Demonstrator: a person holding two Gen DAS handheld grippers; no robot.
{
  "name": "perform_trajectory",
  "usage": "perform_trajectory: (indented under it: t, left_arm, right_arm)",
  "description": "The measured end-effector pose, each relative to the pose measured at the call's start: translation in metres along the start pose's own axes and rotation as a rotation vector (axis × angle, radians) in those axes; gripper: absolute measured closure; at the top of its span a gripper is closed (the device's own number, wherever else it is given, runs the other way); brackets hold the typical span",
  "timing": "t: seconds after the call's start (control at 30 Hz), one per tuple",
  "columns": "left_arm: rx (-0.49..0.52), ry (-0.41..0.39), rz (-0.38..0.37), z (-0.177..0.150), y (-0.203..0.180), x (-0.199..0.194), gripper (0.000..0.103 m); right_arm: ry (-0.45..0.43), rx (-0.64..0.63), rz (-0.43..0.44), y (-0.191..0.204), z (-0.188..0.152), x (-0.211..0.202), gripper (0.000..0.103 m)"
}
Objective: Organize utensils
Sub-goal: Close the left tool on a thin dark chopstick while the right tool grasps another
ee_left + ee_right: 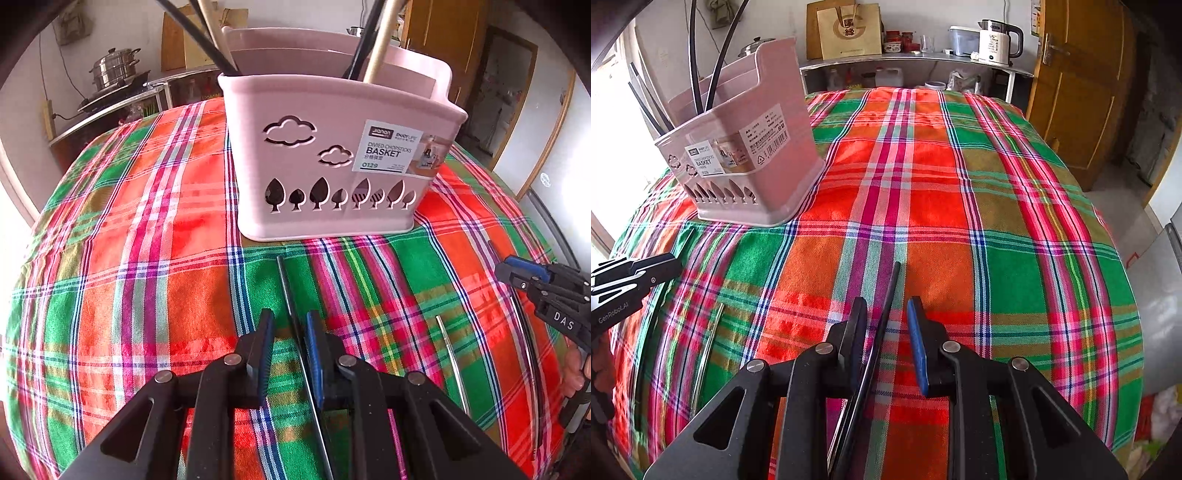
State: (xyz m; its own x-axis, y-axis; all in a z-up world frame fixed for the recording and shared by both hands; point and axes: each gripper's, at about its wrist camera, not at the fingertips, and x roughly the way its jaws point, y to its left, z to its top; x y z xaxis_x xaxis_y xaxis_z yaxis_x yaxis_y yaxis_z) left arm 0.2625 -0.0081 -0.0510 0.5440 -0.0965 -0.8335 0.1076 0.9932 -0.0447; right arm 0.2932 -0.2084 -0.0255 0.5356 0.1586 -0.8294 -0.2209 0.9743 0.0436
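A pink divided chopsticks basket [332, 147] stands on the plaid tablecloth and holds several black chopsticks and wooden handles; it also shows in the right wrist view [746, 158]. My left gripper [288, 321] is open, low over a black chopstick [286, 288] that lies between its fingers. My right gripper [886, 310] is open, with another black chopstick [892, 291] lying between its fingers, close to the left finger. Two silver utensils [452, 362] lie on the cloth between the grippers; one also shows in the right wrist view [709, 347].
The plaid cloth [942, 184] covers a rounded table. A shelf [916, 59] with a kettle, bag and jars stands behind it, and a wooden door [1082, 85] is at the right. A steamer pot [114, 70] sits at the far left.
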Motion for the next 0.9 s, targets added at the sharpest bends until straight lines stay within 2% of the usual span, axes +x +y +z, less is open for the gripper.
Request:
perform_trajectory:
  t: [0.33, 0.47, 0.53, 0.57, 0.77, 0.9]
  left_arm:
    - [0.017, 0.021, 0.0, 0.002, 0.0, 0.0, 0.086]
    - [0.02, 0.016, 0.004, 0.001, -0.001, 0.0, 0.086]
    - [0.017, 0.014, 0.006, 0.001, 0.0, -0.001, 0.089]
    - [0.013, 0.014, 0.007, 0.001, 0.001, -0.001, 0.095]
    - [-0.046, 0.027, -0.055, 0.003, 0.014, -0.004, 0.098]
    - [-0.058, -0.005, -0.091, 0.008, 0.016, -0.02, 0.099]
  right_arm:
    - [0.039, -0.019, -0.013, 0.003, -0.005, -0.004, 0.084]
    - [0.038, -0.024, -0.011, 0.004, -0.008, -0.006, 0.094]
    - [0.042, -0.02, -0.007, 0.003, -0.007, -0.006, 0.095]
    - [0.043, -0.017, -0.005, 0.003, -0.006, -0.006, 0.096]
    - [0.016, 0.009, 0.024, 0.0, -0.004, -0.011, 0.098]
    - [-0.033, 0.013, 0.043, 0.001, 0.001, -0.027, 0.098]
